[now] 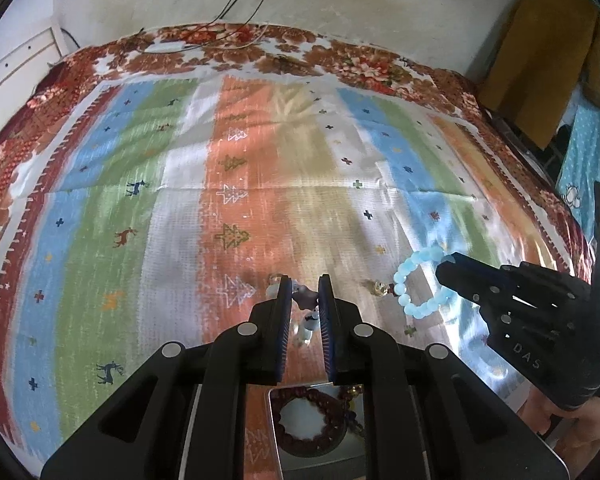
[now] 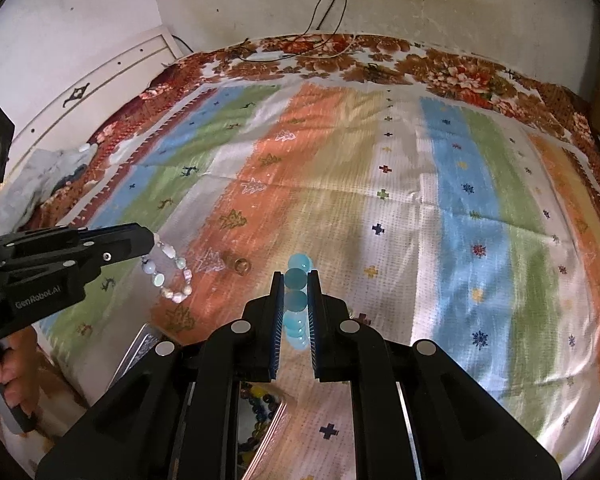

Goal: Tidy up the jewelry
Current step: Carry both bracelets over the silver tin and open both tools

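Beads fill both grips right now. The blue bracelet [image 2: 296, 304] sits pinched between the two fingers of the right hand-held gripper [image 2: 295, 280], and it hangs just above the striped cloth [image 2: 420, 200] on the bed. From the left view it shows as a blue ring [image 1: 420, 284] at the tip of that gripper [image 1: 446, 270].

The pale bracelet [image 2: 168, 276], made of white and pearly stones, is gripped by the left hand-held gripper [image 2: 152, 246]. In the left view its beads [image 1: 306, 304] show between the closed-in fingers [image 1: 284, 300], and some of them dangle down.

A small gold ring [image 2: 242, 267] lies on the cloth between the two bracelets, not touching either.

Close to the person there are trays. One tray [image 1: 320, 456] holds a dark red bracelet [image 1: 312, 420]. Another tray [image 2: 268, 428] holds mixed colored beads [image 2: 256, 400].

I think each bracelet is on its way to a tray.

What could go wrong? The beads are round and smooth, so a bracelet could slip out if the grip loosens. The loose hanging part could swing and catch on a tray edge. It could also fall on the busy cloth, where pale beads are hard to spot. A low pass could knock the gold ring away.
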`<state>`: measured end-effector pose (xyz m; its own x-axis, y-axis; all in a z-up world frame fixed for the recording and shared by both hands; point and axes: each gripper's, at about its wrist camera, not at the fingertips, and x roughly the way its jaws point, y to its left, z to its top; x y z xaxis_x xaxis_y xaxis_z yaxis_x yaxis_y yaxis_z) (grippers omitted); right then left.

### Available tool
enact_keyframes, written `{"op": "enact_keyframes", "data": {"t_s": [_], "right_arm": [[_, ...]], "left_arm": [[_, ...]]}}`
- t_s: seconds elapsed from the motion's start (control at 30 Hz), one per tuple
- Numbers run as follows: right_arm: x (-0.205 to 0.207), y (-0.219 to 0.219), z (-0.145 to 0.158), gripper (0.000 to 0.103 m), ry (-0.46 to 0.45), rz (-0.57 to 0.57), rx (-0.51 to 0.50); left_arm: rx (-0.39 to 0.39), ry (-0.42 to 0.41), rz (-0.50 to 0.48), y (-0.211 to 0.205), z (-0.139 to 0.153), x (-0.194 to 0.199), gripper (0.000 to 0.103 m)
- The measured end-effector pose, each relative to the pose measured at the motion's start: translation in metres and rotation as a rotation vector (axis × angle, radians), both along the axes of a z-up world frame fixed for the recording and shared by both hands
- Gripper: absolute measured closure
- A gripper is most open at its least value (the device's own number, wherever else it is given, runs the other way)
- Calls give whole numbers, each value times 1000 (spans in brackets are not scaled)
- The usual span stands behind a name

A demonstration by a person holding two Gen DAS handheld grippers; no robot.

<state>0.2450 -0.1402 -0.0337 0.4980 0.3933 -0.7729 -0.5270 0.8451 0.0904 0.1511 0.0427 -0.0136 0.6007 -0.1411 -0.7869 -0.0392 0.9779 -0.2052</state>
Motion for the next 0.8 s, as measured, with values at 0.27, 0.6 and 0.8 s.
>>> {"op": "enact_keyframes", "data": {"t_s": [0.27, 0.6, 0.8], "right_arm": [[-21, -4, 12, 91, -43, 8, 23], [-38, -12, 16, 91, -48, 13, 54], [-52, -12, 17, 91, -49, 31, 69]], "left_arm": [[9, -31, -5, -3, 5, -17, 90], [13, -65, -28, -10, 10, -41, 90], [14, -74, -47, -15, 9, -55, 90]]}}
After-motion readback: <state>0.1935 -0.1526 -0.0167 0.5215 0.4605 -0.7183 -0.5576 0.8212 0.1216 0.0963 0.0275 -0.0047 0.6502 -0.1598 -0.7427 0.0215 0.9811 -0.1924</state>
